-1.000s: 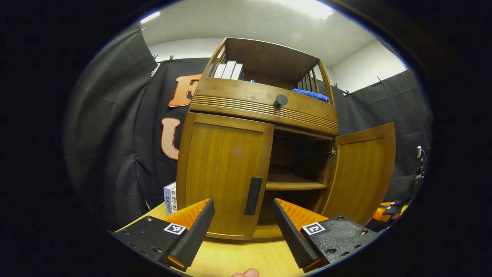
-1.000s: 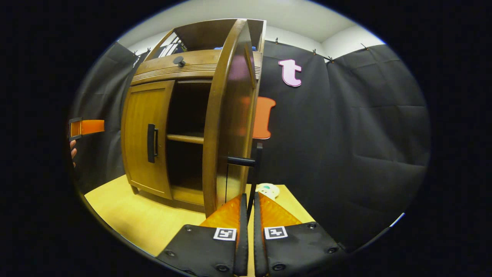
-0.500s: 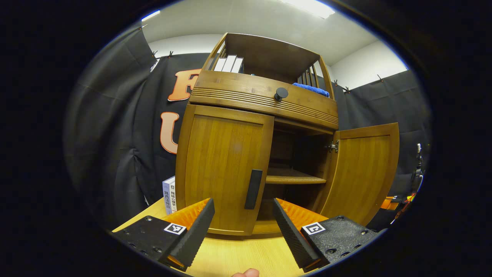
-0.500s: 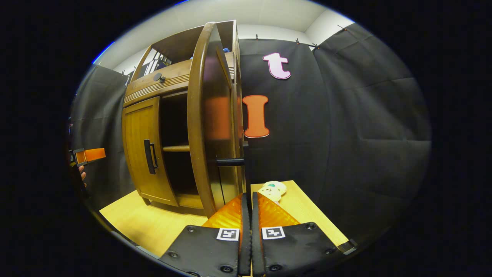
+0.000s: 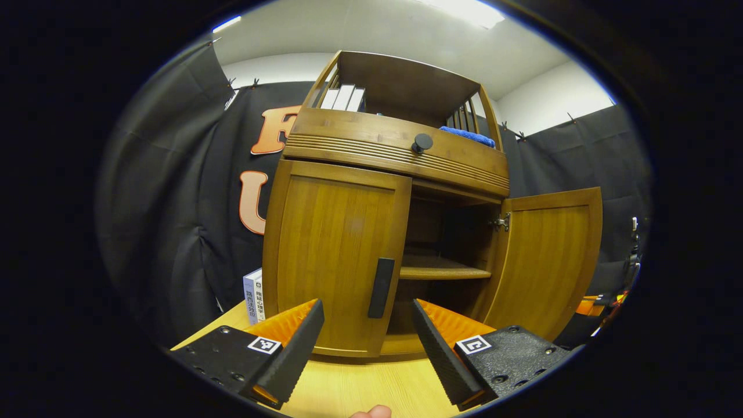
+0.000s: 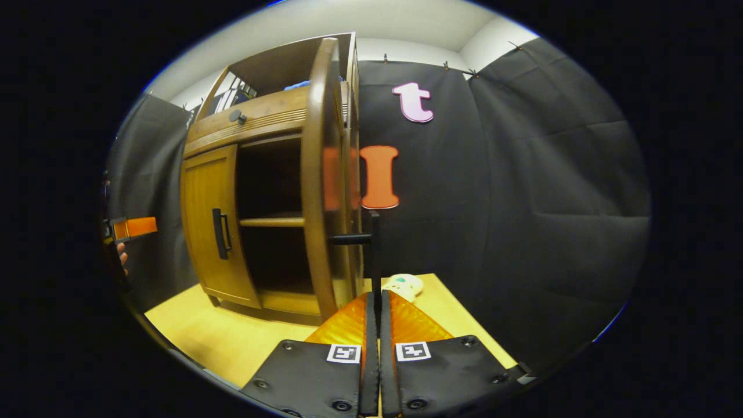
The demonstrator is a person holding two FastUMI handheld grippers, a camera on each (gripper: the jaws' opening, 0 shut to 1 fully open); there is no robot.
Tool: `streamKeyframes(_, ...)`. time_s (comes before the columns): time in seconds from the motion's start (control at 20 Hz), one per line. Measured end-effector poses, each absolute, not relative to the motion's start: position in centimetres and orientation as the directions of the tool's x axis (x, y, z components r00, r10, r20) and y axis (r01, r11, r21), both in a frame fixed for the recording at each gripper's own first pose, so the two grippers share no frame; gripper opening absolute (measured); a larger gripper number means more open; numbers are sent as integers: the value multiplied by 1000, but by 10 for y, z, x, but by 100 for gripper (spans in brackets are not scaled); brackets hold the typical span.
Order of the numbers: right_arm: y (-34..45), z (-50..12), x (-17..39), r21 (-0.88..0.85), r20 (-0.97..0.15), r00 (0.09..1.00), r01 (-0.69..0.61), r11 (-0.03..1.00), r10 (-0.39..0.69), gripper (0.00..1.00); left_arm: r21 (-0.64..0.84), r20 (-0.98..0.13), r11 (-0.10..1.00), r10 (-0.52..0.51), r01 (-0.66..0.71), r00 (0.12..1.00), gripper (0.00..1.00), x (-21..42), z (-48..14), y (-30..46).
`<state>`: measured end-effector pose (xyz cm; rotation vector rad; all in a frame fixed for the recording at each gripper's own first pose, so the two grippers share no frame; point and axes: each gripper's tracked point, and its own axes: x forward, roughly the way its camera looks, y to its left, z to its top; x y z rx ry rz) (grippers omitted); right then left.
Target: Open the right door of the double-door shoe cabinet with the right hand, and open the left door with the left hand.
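Shoe cabinet stands on the table, centre of the left gripper view.

Right door swung wide, at right of that frame. In the right gripper view it shows edge-on, centre, with its handle running down between the fingers of the right hand-held gripper. Fingers nearly together on the bar; looks clamped on it, which would explain the door held at this angle.

Left door shut, flush with the frame. Its handle sits at the inner edge, low centre of the frame. Left hand-held gripper fingers spread apart, holding nothing, the handle lined up in the gap but clear of it: judged a set-up for the reach.

Room:
- Bare table in front of the left door, so nothing blocks its swing.
- Book stands at the cabinet's left side, at lower left; a fully opened left door may come near it.
- Small pale object on the table beyond the right door, near its outer face.
- Interior shelf set back, out of the way.
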<state>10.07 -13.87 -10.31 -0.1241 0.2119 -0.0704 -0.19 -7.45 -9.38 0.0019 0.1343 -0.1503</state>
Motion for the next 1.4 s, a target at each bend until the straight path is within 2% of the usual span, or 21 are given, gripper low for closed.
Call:
streamKeyframes(0.15, -129, -78, 74, -105, -169, 981, 81, 991, -98, 9, -23, -132, 988, -156, 155, 979, 95, 2, -96, -78)
streamKeyframes(0.2, -125, -66, 67, -104, -150, 983, 93, 990, -108, 17, -30, -135, 987, -162, 159, 978, 95, 2, -97, -80)
streamKeyframes(0.25, -121, -55, 59, -110, -128, 985, 104, 988, -117, 9, -35, -135, 986, -166, 163, 977, 92, 4, -96, -80)
streamKeyframes(0.3, -114, -44, 55, -118, -107, 987, 108, 987, -120, 9, -40, -134, 985, -170, 166, 976, 95, 5, -95, -82)
streamKeyframes(0.4, -95, -28, 50, -121, -82, 991, 93, 988, -104, 9, -39, -125, 985, -174, 171, 977, 95, 8, -91, -84)
streamKeyframes(0.45, -83, -23, 51, -121, -74, 993, 81, 989, -90, 0, -35, -119, 985, -173, 170, 978, 95, 9, -89, -83)
streamKeyframes(0.5, -70, -20, 52, -119, -68, 995, 64, 991, -72, 9, -32, -112, 985, -173, 171, 978, 95, 10, -87, -83)
streamKeyframes(0.7, -18, -20, 66, -107, -73, 997, -34, 994, 26, 9, -43, -89, 985, -168, 165, 982, 95, 21, -73, -78)
streamKeyframes(0.8, 1, -17, 76, -100, -45, 998, -52, 994, 48, 9, -69, -73, 984, -172, 167, 982, 95, 24, -64, -76)
streamKeyframes(0.85, 12, -18, 80, -83, -38, 997, -67, 994, 64, 10, -76, -66, 983, -172, 167, 983, 92, 25, -61, -75)
streamKeyframes(0.95, 22, -28, 91, -55, -48, 997, -68, 996, 66, 10, -65, -60, 986, -160, 156, 985, 95, 24, -58, -70)
streamKeyframes(1.0, 24, -32, 96, -45, -55, 997, -60, 997, 57, 3, -53, -59, 987, -153, 150, 987, 95, 24, -57, -68)
streamKeyframes(1.05, 28, -34, 101, -26, -58, 996, -62, 998, 61, 6, -44, -57, 988, -151, 149, 987, 98, 24, -57, -66)
streamKeyframes(1.1, 29, -35, 103, -14, -61, 996, -60, 998, 59, 10, -43, -55, 987, -160, 157, 986, 94, 24, -57, -68)
streamKeyframes(1.15, 29, -38, 102, -1, -67, 996, -64, 998, 64, 20, -51, -56, 984, -175, 172, 983, 92, 25, -57, -70)
streamKeyframes(1.2, 29, -41, 104, 4, -75, 995, -67, 998, 67, 31, -59, -58, 982, -185, 182, 981, 95, 26, -59, -73)
streamKeyframes(1.25, 28, -46, 106, 4, -83, 994, -72, 997, 72, 41, -63, -63, 981, -187, 183, 980, 92, 28, -61, -73)
streamKeyframes(1.35, 34, -49, 105, 19, -90, 990, -106, 994, 107, 62, -58, -74, 981, -188, 184, 979, 92, 33, -65, -76)
streamKeyframes(1.4, 32, -48, 106, 27, -88, 991, -97, 995, 99, 73, -66, -79, 977, -206, 201, 975, 95, 35, -68, -81)
